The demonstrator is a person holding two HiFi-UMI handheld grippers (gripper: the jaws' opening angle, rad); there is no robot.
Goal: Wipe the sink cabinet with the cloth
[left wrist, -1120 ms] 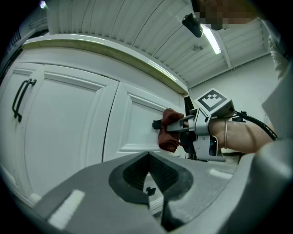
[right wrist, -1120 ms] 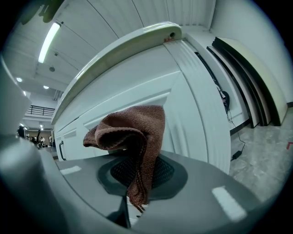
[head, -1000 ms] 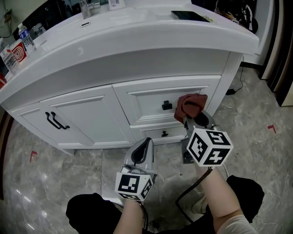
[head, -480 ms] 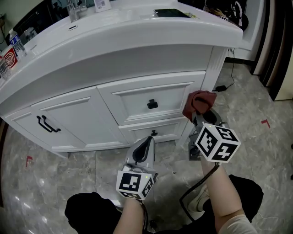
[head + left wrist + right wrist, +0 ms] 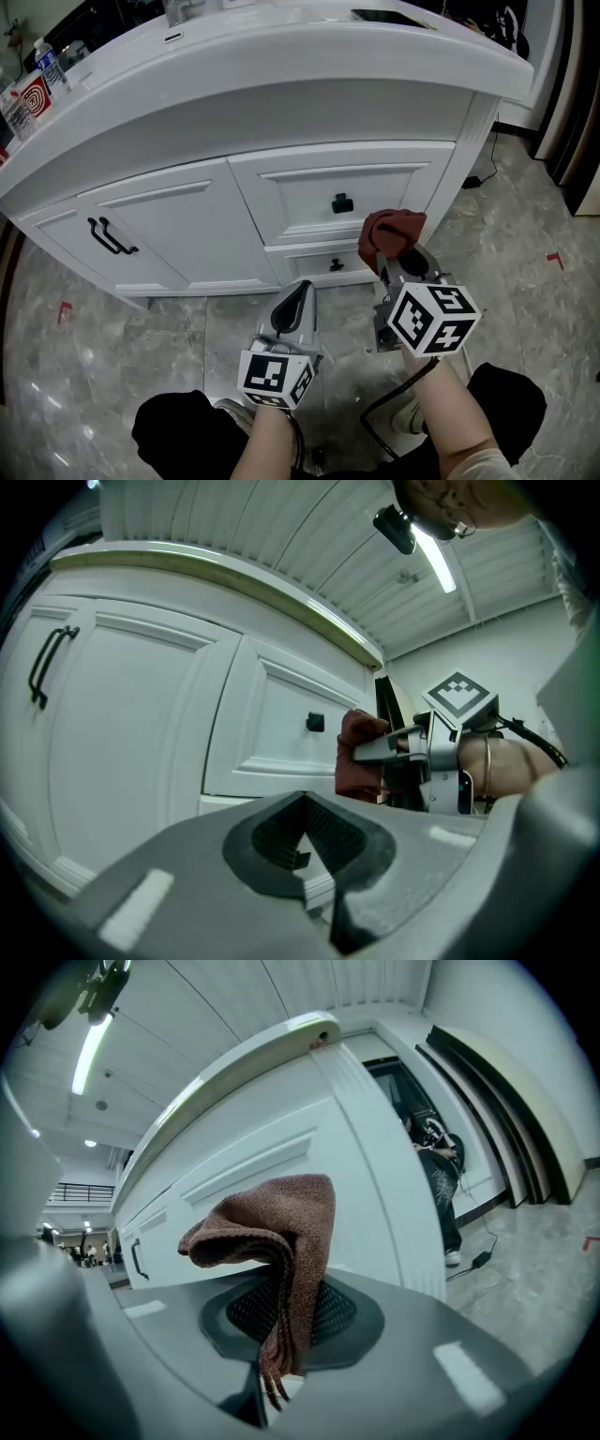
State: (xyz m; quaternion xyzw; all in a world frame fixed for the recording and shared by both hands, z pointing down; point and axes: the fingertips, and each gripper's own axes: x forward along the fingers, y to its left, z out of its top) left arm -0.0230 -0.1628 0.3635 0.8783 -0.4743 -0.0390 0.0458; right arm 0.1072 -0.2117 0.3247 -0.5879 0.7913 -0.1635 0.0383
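Observation:
The white sink cabinet (image 5: 187, 216) stands in front of me under a curved white top. It has a door with a black handle (image 5: 111, 237) and two drawers with black knobs (image 5: 342, 202). A reddish-brown cloth (image 5: 392, 231) hangs folded from my right gripper (image 5: 386, 259), which is shut on it, against the front between the two drawers, right of the knobs. The right gripper view shows the cloth (image 5: 272, 1232) draped over the jaws. My left gripper (image 5: 297, 295) is shut and holds nothing, low and back from the cabinet. From it I see the cloth (image 5: 361, 761) at the drawers.
Bottles and a red-and-white box (image 5: 28, 94) stand on the countertop's left end, and a dark flat device (image 5: 394, 17) lies on its right. The floor (image 5: 525, 281) is grey marble tile. A black cable (image 5: 483, 178) lies by the cabinet's right corner. Dark panels (image 5: 572, 94) stand at the far right.
The right gripper swept the cloth right along the upper drawer to the corner post, then back left and down toward the lower drawer. The left gripper stayed where it was.

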